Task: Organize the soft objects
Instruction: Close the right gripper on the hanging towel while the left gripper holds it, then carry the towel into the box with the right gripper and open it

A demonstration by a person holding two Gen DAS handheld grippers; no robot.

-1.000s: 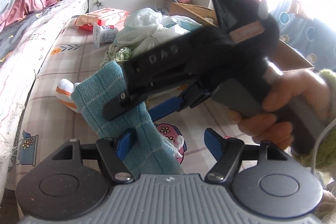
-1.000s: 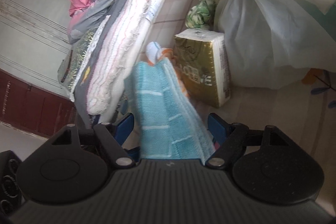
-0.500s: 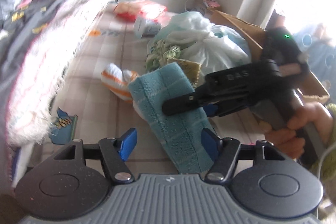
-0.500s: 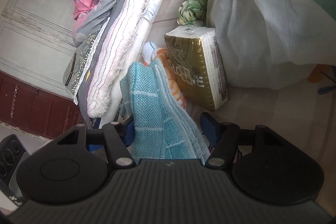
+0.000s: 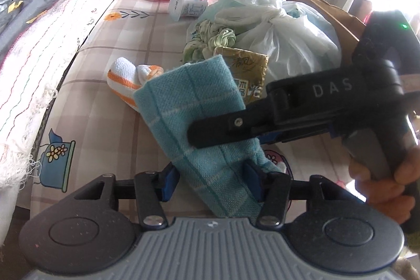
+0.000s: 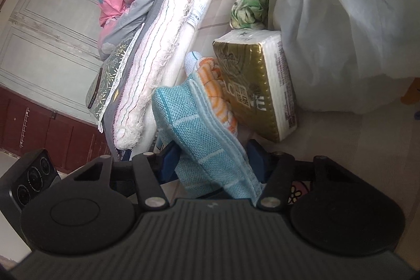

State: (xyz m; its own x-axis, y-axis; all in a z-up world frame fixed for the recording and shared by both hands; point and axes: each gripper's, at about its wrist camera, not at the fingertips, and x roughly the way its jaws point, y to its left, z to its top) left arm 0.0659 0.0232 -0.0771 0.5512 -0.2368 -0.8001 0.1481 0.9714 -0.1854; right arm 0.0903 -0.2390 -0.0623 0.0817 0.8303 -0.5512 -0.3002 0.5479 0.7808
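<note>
The left gripper [image 5: 210,181] has the folded blue towel [image 5: 194,106] between its blue pads, and its jaws are closing on the lower end; the cloth already bulges against both pads. The right gripper [image 6: 214,159], also closing, straddles the same towel, its upper finger [image 5: 236,127] lying across the fold in the left view. The towel hangs in the air just above the checked sheet [image 5: 110,101]. It looks light, limp and thick, several layers stacked, so it should compress and not slip; a grip across the whole folded edge seems best, or layers may splay. Beyond lie an orange-striped cloth [image 5: 126,76], a gold tissue pack [image 6: 252,85] and a plastic bag [image 5: 278,28].
</note>
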